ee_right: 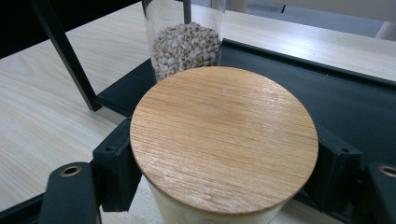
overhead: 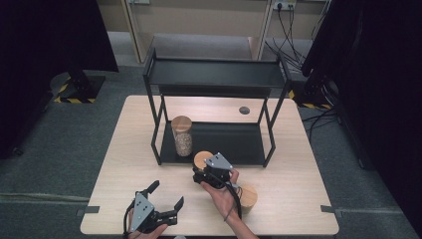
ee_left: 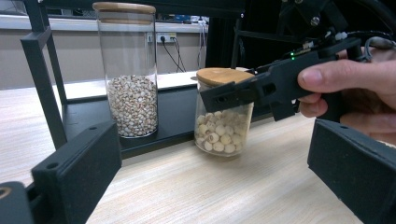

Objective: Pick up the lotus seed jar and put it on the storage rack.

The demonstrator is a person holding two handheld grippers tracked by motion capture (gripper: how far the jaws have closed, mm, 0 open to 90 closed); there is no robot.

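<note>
A short glass jar [ee_left: 223,133] of pale round seeds with a wooden lid [ee_right: 224,135] stands on the table just in front of the black shelf. My right gripper [overhead: 200,171] is shut on it just under the lid, one jaw on each side. A tall glass jar [overhead: 182,135] of small grains, also wooden-lidded, stands on the left of the lower shelf [overhead: 234,142]. My left gripper [overhead: 167,194] rests open near the table's front edge, nothing between its jaws, pointing toward both jars.
The black two-tier shelf rack [overhead: 214,72] sits at the middle back of the wooden table [overhead: 129,149]. A third wooden-lidded jar [overhead: 248,195] stands right beside the person's right wrist. A round cable hole [overhead: 244,110] lies behind the rack.
</note>
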